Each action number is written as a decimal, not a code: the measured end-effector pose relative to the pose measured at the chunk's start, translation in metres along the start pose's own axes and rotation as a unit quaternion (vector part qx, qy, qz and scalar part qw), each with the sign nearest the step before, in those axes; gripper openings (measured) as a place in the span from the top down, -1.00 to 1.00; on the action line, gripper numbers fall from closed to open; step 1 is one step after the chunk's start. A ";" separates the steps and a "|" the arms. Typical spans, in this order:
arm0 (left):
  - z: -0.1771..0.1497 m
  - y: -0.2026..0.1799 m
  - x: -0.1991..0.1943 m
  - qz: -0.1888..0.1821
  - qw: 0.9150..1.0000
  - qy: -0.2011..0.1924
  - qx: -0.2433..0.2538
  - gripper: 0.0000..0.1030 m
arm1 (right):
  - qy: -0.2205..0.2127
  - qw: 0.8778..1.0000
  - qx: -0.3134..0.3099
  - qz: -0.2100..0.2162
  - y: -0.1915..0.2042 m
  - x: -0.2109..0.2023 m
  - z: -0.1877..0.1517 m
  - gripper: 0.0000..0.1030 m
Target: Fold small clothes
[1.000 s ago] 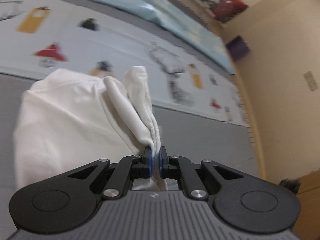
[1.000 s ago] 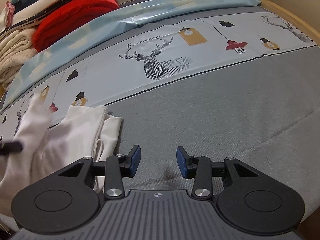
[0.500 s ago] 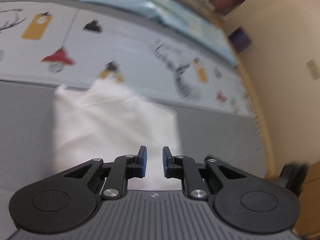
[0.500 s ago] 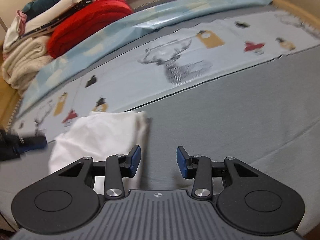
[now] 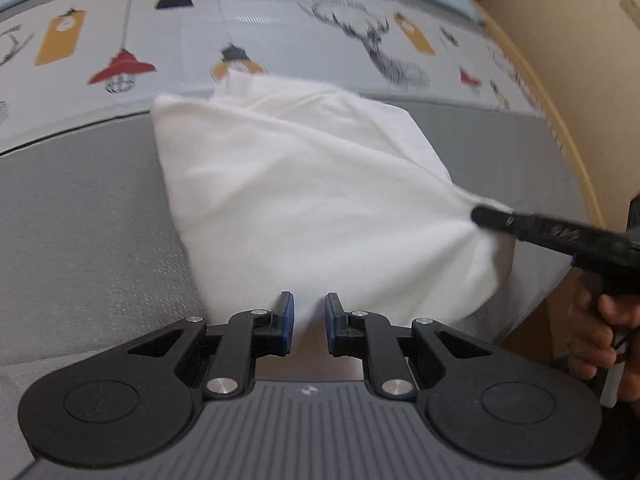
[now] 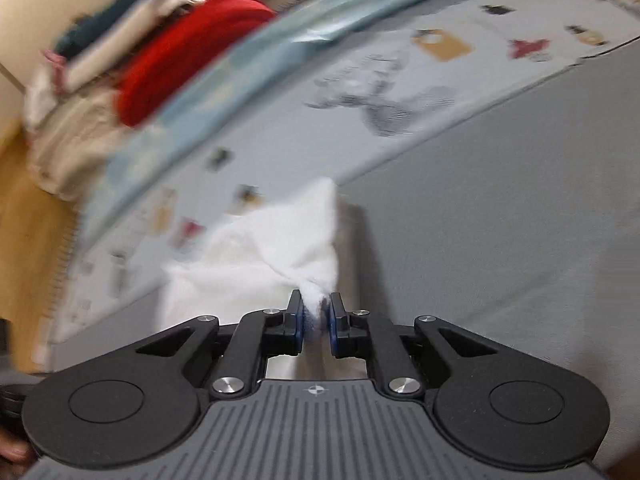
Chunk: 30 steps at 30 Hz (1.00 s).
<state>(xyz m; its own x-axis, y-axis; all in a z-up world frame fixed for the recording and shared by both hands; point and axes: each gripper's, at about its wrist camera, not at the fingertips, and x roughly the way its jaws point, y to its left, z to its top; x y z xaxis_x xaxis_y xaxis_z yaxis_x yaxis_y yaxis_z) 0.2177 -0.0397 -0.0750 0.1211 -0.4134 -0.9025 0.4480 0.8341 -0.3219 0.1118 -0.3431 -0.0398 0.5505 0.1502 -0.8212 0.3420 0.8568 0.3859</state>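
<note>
A white garment lies folded on the grey bedding, its far edge on the printed sheet. My left gripper hangs over the garment's near edge, its jaws a little apart and pressing on nothing. My right gripper has its jaws closing on a bunched corner of the white garment, and the cloth rises in a peak from the pads. In the left wrist view the right gripper comes in from the right, with the fabric puckered toward its tip and a person's hand behind it.
A printed sheet with deer and lamp pictures covers the far part of the bed. A heap of clothes with a red piece is piled at the far left in the right wrist view. The wooden bed edge curves along the right.
My left gripper let go of the raised fold, and the white garment dropped flat. The left gripper sank toward its near edge. My right gripper closed on a corner of the garment.
</note>
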 end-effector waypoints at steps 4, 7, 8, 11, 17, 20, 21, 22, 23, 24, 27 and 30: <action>-0.008 -0.010 0.033 0.049 0.996 0.057 0.041 0.69 | 0.085 0.995 -0.025 -0.042 -0.003 0.025 -0.008 0.66; -0.012 -0.013 0.038 0.058 0.994 0.070 0.060 0.69 | 0.048 0.997 -0.008 -0.063 -0.004 0.015 0.001 0.51; -0.012 -0.011 0.036 0.055 0.994 0.068 0.059 0.69 | 0.032 0.998 0.008 -0.061 -0.006 0.011 0.005 0.50; -0.007 0.001 0.021 0.027 0.998 0.032 0.037 0.67 | -0.016 0.999 0.036 -0.030 -0.009 0.003 0.016 0.41; 0.005 0.049 -0.005 0.002 0.993 -0.089 -0.083 0.28 | -0.022 0.999 0.045 -0.010 -0.006 0.023 0.028 0.21; 0.007 0.072 -0.001 -0.002 0.985 -0.113 -0.133 0.19 | -0.024 0.998 0.054 -0.006 -0.003 0.036 0.037 0.13; 0.010 0.074 0.000 0.000 0.983 -0.108 -0.146 0.19 | -0.025 0.998 0.058 -0.008 -0.003 0.039 0.039 0.09; 0.014 0.078 0.001 0.000 0.982 -0.110 -0.156 0.19 | -0.023 0.998 0.061 -0.010 -0.003 0.044 0.042 0.08; 0.017 0.079 0.000 -0.002 0.980 -0.113 -0.161 0.14 | -0.021 0.998 0.064 -0.011 -0.001 0.049 0.045 0.08; 0.020 0.082 0.001 -0.003 0.980 -0.113 -0.165 0.14 | -0.018 0.998 0.066 -0.011 -0.001 0.054 0.048 0.07; 0.029 0.087 0.004 -0.005 0.979 -0.111 -0.173 0.13 | -0.011 0.997 0.071 -0.017 0.002 0.070 0.054 0.07; 0.034 0.091 0.006 -0.010 0.977 -0.110 -0.182 0.12 | -0.009 0.997 0.076 -0.027 0.005 0.084 0.058 0.08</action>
<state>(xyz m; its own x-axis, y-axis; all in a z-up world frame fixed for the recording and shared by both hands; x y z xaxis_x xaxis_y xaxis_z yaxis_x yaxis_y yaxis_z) 0.2893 0.0212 -0.1003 0.3215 -0.4659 -0.8244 0.1116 0.8832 -0.4556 0.2040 -0.3549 -0.0826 0.5414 0.0963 -0.8352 0.4818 0.7786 0.4020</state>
